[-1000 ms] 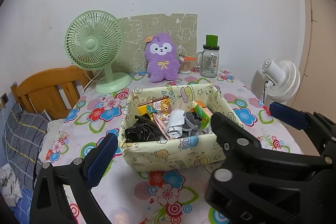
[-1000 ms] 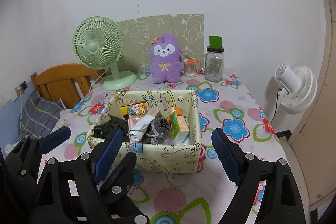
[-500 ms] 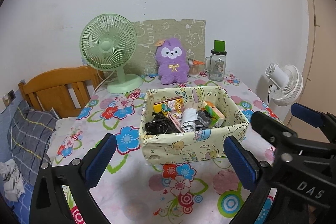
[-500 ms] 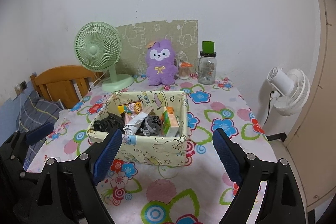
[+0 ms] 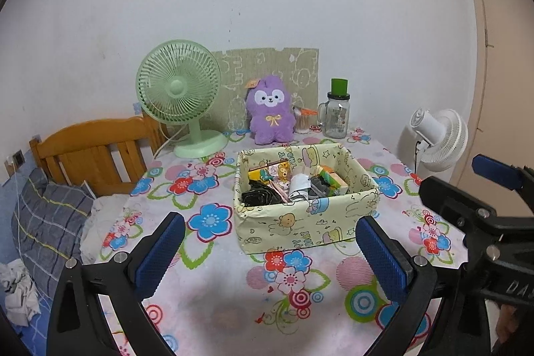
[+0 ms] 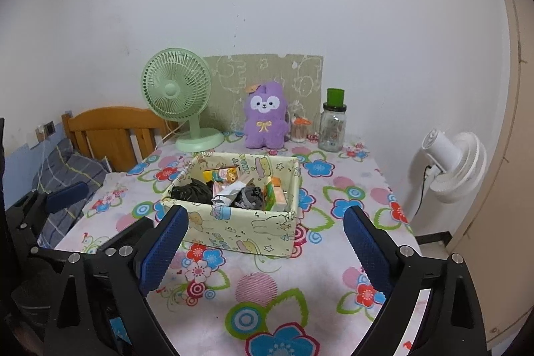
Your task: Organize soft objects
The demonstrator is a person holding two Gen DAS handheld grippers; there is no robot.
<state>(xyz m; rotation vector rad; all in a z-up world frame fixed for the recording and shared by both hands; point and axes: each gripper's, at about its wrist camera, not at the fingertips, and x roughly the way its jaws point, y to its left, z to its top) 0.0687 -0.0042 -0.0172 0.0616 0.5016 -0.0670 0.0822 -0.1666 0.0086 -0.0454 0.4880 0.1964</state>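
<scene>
A pale yellow cartoon-print fabric box (image 5: 307,222) stands mid-table, holding a black crumpled item (image 5: 260,196), a white roll (image 5: 298,187), a grey sock (image 5: 318,187) and colourful packs. A purple plush (image 5: 270,115) sits upright at the table's back. My left gripper (image 5: 270,256) hangs open just short of the box, nothing between its blue pads. In the right wrist view the box (image 6: 240,229) and plush (image 6: 265,119) show again. My right gripper (image 6: 265,249) is short of the box too, its jaws opening and empty. It also shows at the left wrist view's right edge.
A green desk fan (image 5: 180,92), a patterned board, a small cup and a glass jar with a green lid (image 5: 337,115) line the back. A white fan (image 5: 437,139) stands off the table's right edge. A wooden headboard (image 5: 90,149) and plaid bedding (image 5: 46,222) lie left.
Both grippers have drawn back from the box, which now looks smaller and farther. The right gripper no longer crosses the left view's front. Its jaws stand slightly wider.
</scene>
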